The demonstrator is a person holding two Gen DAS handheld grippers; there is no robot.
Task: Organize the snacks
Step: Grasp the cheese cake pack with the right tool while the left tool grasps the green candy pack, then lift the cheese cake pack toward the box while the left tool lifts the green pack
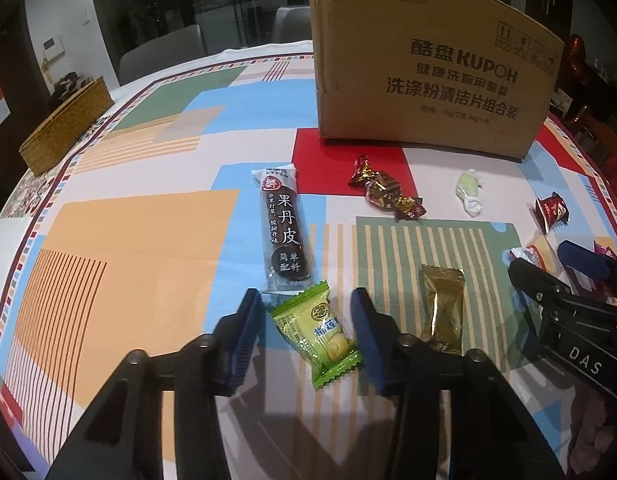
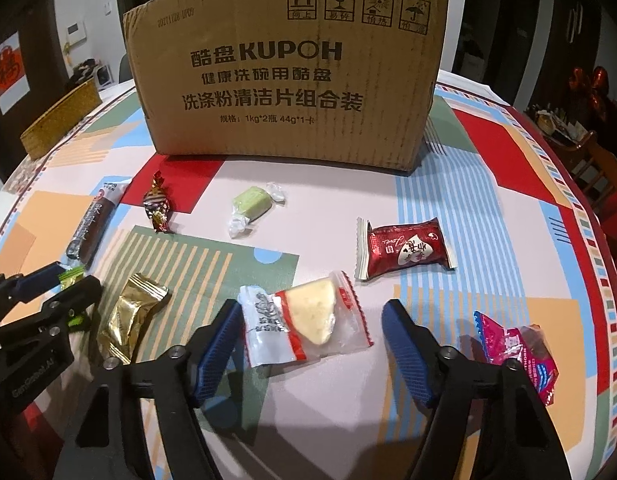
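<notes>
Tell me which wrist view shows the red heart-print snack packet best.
The right wrist view: the red heart-print packet lies whole and unobstructed on the tablecloth, print readable. The left wrist view catches it only small and distorted at the right edge.

Looking low and close over the bench (image 1: 128, 240), both views face the cardboard box (image 1: 428, 80) at 12 o'clock. Shared between them: box, gold packet (image 2: 128, 316).
</notes>
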